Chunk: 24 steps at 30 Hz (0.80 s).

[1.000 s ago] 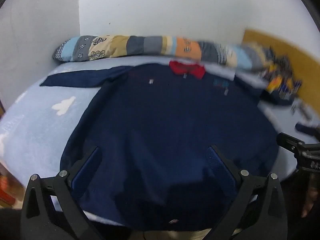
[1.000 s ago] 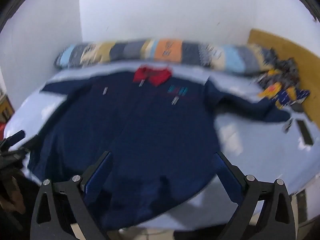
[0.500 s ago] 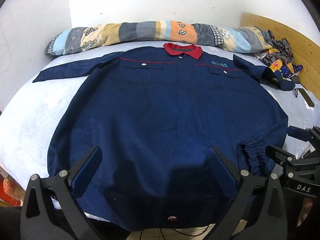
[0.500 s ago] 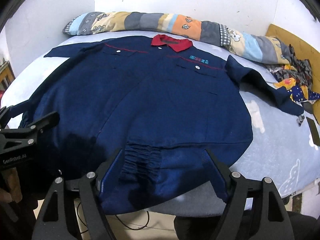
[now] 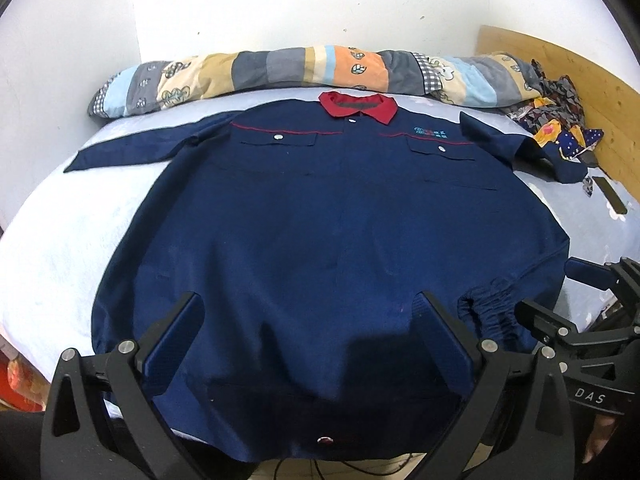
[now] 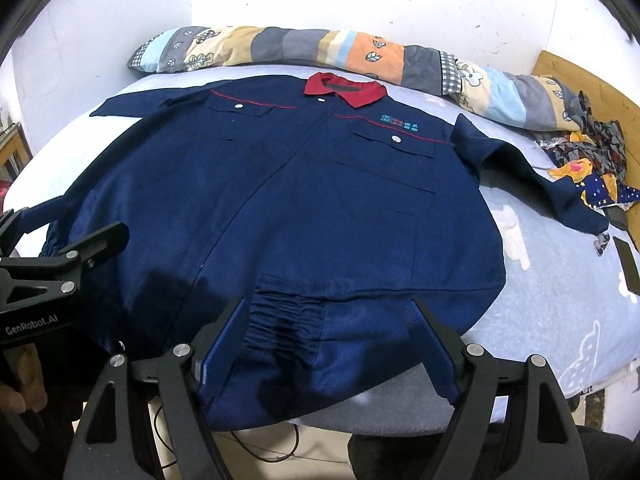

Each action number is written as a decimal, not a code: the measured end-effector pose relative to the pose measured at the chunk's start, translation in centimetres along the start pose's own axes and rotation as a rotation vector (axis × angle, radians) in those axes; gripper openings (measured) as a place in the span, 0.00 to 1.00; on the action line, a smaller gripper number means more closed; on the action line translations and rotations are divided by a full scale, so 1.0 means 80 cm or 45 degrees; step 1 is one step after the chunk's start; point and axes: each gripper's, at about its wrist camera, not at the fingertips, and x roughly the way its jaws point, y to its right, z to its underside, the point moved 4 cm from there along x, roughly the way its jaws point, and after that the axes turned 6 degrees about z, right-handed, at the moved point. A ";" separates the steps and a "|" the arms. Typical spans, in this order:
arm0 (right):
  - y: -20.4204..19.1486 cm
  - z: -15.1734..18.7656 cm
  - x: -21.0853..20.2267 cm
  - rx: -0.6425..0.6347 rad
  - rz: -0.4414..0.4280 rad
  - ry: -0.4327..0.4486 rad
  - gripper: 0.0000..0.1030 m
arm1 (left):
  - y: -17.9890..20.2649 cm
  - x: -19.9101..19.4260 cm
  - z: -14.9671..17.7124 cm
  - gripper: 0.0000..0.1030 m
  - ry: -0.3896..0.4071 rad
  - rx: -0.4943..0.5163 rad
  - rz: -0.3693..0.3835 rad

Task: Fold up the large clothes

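Note:
A large navy work jacket (image 5: 320, 216) with a red collar (image 5: 358, 106) lies flat, front up, on a bed, sleeves spread to both sides. It also fills the right wrist view (image 6: 288, 200). My left gripper (image 5: 308, 312) is open and empty, above the hem near its middle. My right gripper (image 6: 326, 316) is open and empty over the elastic hem section (image 6: 288, 320) at the jacket's right lower corner. Each gripper shows at the edge of the other's view: the right one (image 5: 560, 292), the left one (image 6: 68, 220).
A striped patchwork quilt roll (image 5: 304, 72) lies along the far wall. A heap of patterned clothes (image 5: 560, 124) sits at the right by a wooden headboard (image 5: 580, 80). A dark phone (image 6: 630, 268) lies on the pale blue sheet (image 6: 560, 300). Cables lie on the floor below the bed's edge.
Both views were blurred with motion a second ago and have settled. Both grippers have come closer to the hem; the right one now sits over the elastic section.

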 end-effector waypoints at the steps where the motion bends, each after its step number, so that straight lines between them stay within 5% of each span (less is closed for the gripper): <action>1: -0.002 0.004 -0.003 -0.005 -0.015 -0.021 0.80 | 0.002 0.000 0.000 1.00 0.001 0.009 -0.003; 24: 0.052 -0.003 -0.001 0.265 -0.162 -0.099 0.80 | 0.009 0.008 -0.009 1.00 -0.026 0.040 -0.031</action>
